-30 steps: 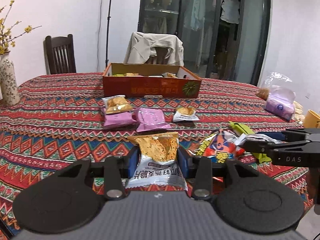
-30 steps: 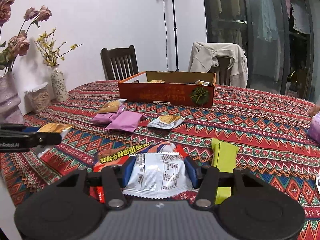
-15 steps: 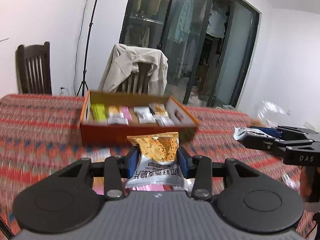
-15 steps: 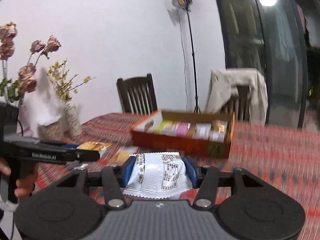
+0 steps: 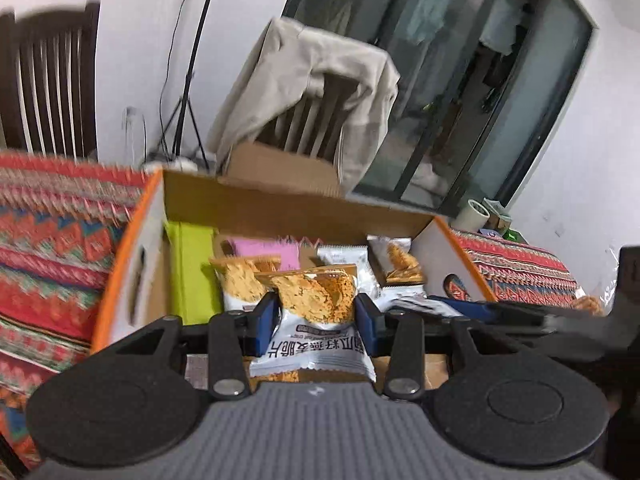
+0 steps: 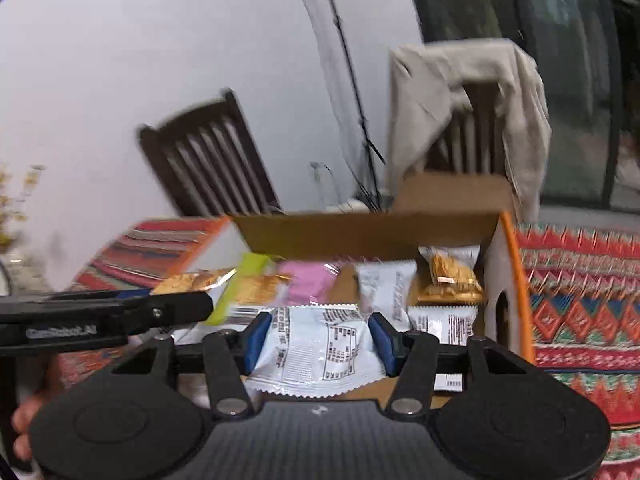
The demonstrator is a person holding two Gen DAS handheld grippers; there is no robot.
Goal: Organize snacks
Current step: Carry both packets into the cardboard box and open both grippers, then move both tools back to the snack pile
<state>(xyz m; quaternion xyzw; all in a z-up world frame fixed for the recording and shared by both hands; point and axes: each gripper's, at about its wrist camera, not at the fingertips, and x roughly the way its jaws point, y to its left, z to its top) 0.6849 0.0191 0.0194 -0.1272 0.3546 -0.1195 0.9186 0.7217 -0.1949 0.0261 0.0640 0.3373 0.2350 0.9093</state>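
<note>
My left gripper [image 5: 316, 316] is shut on an orange-and-white cracker packet [image 5: 316, 320] and holds it over the open cardboard box [image 5: 280, 204]. My right gripper [image 6: 320, 340] is shut on a white snack packet [image 6: 316, 352], printed back side up, also over the box [image 6: 360, 232]. Inside the box lie a green bar [image 5: 192, 268], a pink packet [image 5: 272, 250], white packets [image 6: 384, 292] and orange cracker packets [image 6: 448, 276]. The right gripper shows at the right of the left wrist view [image 5: 420, 303]; the left one shows at the left of the right wrist view [image 6: 200, 308].
The box stands on a table with a red patterned cloth [image 6: 580, 300]. Behind it are a chair draped with a beige jacket [image 5: 312, 80], a dark wooden chair [image 6: 208, 160] and a light stand [image 5: 188, 80]. A glass door is at the back right.
Both grippers have lifted their packets from the table and moved forward to hover over the box. The box now fills the lower view of both cameras.
</note>
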